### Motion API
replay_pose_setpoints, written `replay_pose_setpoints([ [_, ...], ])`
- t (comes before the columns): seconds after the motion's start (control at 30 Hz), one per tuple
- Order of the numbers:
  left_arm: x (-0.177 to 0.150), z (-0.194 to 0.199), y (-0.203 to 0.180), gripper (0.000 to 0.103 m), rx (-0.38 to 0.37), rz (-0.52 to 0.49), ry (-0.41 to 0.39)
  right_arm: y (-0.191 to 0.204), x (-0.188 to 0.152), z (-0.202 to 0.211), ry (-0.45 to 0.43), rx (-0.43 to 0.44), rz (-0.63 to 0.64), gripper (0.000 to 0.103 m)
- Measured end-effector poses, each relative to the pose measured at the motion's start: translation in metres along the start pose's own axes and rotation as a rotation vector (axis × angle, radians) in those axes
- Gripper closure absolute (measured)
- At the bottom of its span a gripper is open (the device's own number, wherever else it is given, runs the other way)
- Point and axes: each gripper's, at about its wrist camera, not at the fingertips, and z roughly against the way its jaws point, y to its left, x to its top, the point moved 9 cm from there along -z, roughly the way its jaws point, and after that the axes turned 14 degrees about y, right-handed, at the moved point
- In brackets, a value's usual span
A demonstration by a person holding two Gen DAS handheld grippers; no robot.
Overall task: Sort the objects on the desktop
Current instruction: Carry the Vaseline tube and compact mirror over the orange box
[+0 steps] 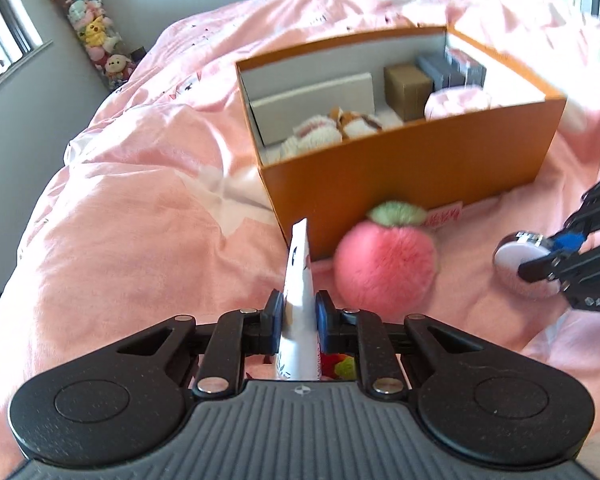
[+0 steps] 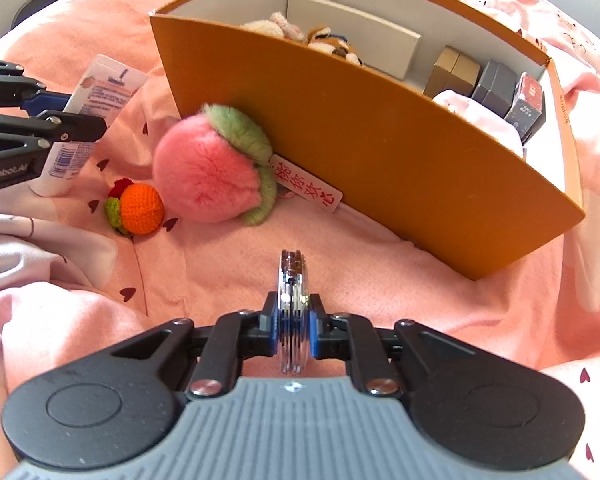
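White squeeze tube [image 1: 299,300], printed with small text and a barcode, pinched flat between the pads of the left gripper [image 1: 299,322] and lifted clear of the pink bedspread [image 1: 140,200]; in the right wrist view the tube [image 2: 96,120] stands tilted, cap end down, at the far left. Round, chrome-edged disc [image 2: 293,312], held edge-on between the closed pads of the right gripper [image 2: 293,326], above the bedspread [image 2: 380,280] in front of the box; in the left wrist view it appears as a pale round face [image 1: 520,268] at the right. Pink plush peach [image 2: 212,168] with green leaves, resting against the near wall of the orange cardboard box [image 2: 380,160], a white tag with red characters [image 2: 308,184] beside it. Small crocheted orange fruit [image 2: 138,210], lying just left of the peach and touching it. The box, open at the top with a white interior, contains plush toys [image 2: 324,42], a flat white carton [image 2: 360,32], a brown carton [image 2: 452,70], dark cartons [image 2: 496,86] and a pale pink item [image 2: 484,116]. A hanging column of plush toys [image 1: 92,28] by the wall near a window [image 1: 4,28].
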Motion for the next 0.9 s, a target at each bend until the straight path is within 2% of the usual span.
replay_pose_setpoints([
  [0.23, 0.008, 0.035, 0.0, 0.084, -0.088, 0.059, -0.09, -0.003, 0.007, 0.03, -0.076, 0.032, -0.027, 0.088],
  [0.47, 0.026, 0.067, -0.006, 0.084, -0.17, 0.074, -0.18, 0.001, 0.021, 0.07, -0.184, 0.073, -0.027, 0.088],
  [0.7, 0.052, 0.086, -0.019, 0.084, -0.214, 0.054, -0.248, 0.004, 0.035, 0.108, -0.289, 0.084, -0.015, 0.088],
  [0.9, 0.078, 0.09, -0.022, 0.084, -0.244, 0.075, -0.285, -0.011, 0.056, 0.13, -0.364, 0.069, -0.054, 0.088],
])
